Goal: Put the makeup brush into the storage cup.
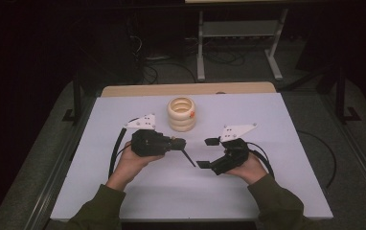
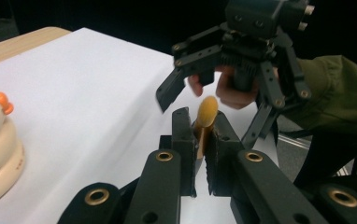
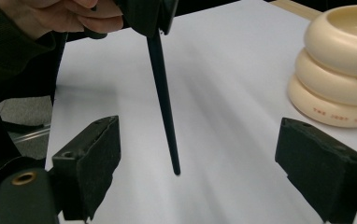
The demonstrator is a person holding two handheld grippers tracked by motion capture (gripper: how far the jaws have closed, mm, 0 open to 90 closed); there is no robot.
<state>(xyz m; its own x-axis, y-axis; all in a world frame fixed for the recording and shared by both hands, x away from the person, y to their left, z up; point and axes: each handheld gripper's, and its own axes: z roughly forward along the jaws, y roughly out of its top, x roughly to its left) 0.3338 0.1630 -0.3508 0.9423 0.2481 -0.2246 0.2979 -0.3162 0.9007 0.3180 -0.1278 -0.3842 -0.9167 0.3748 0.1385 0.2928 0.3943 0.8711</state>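
Observation:
A thin black stick (image 1: 188,157) with a tan rounded end (image 2: 208,111) is clamped in my left gripper (image 1: 182,143), which is shut on it. The black shaft slants down and toward the right hand, its tip just above the white table (image 1: 123,191). In the right gripper view the shaft (image 3: 165,102) hangs from the left gripper (image 3: 144,14) between my own jaws. My right gripper (image 1: 208,153) is open, its jaws (image 3: 207,158) set wide on either side of the stick and touching nothing.
A cream stack of three rings (image 1: 181,114) with a small orange tab (image 1: 190,115) stands at the table's far middle, beyond both grippers. A wooden strip (image 1: 186,89) runs along the far edge. Metal frame legs (image 1: 200,48) and cables lie on the floor behind.

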